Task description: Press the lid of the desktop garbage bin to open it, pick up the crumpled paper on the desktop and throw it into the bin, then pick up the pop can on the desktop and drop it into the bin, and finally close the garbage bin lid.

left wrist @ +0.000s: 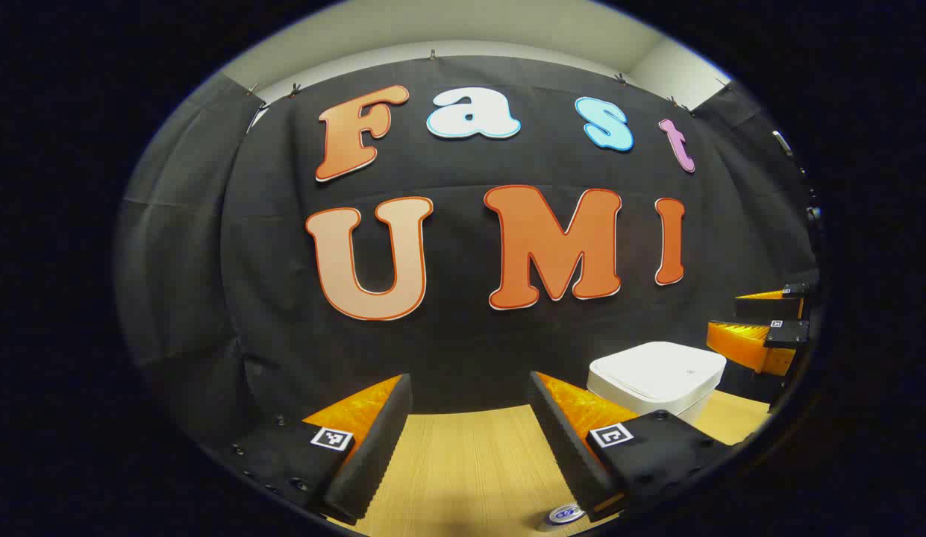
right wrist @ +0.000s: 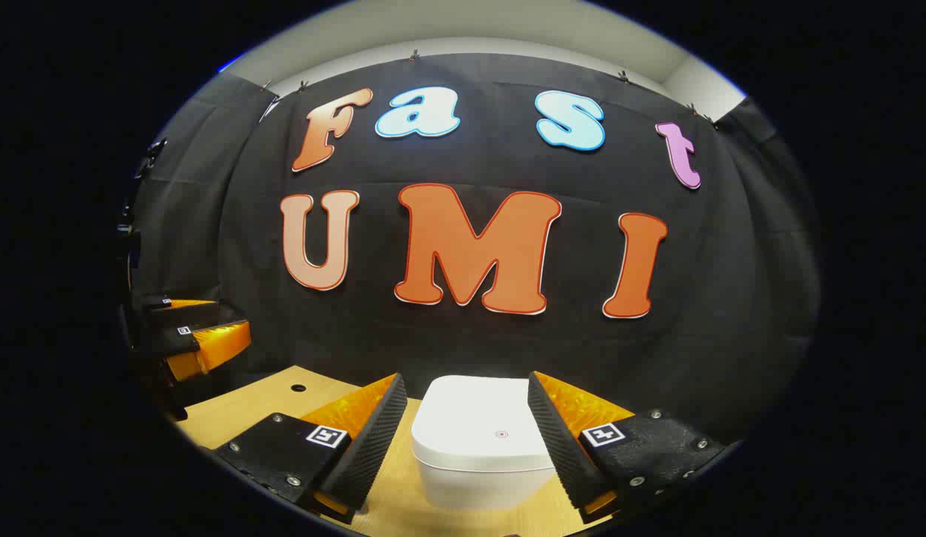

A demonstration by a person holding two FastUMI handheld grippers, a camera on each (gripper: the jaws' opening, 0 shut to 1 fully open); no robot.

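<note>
Black cloth backs a pale wooden desktop (right wrist: pixel 246 410), and both claws hang above it with nothing between their fingers. At the bottom of the right gripper view the right gripper (right wrist: pixel 463 440) stands spread wide, its fingers framing the white garbage bin (right wrist: pixel 481 455), which sits centre-low in the frame with its lid (right wrist: pixel 485 421) down flat and a small mark near the lid's middle. At the bottom of the left gripper view the left gripper (left wrist: pixel 470 440) is likewise spread over bare wood, the bin lying lower right in that frame, just beyond its right-hand finger. A round can top (left wrist: pixel 565 513), seemingly the pop can, peeks at the bottom edge of that view beside the same finger; the crumpled paper I cannot find. A shut lid fits either a bin yet to be opened or one closed again after the dropping. Judged risks: a press landing off the lid's mark could skid the light bin across the wood, and the left gripper's finger, being so near the can, could knock it over.
</note>
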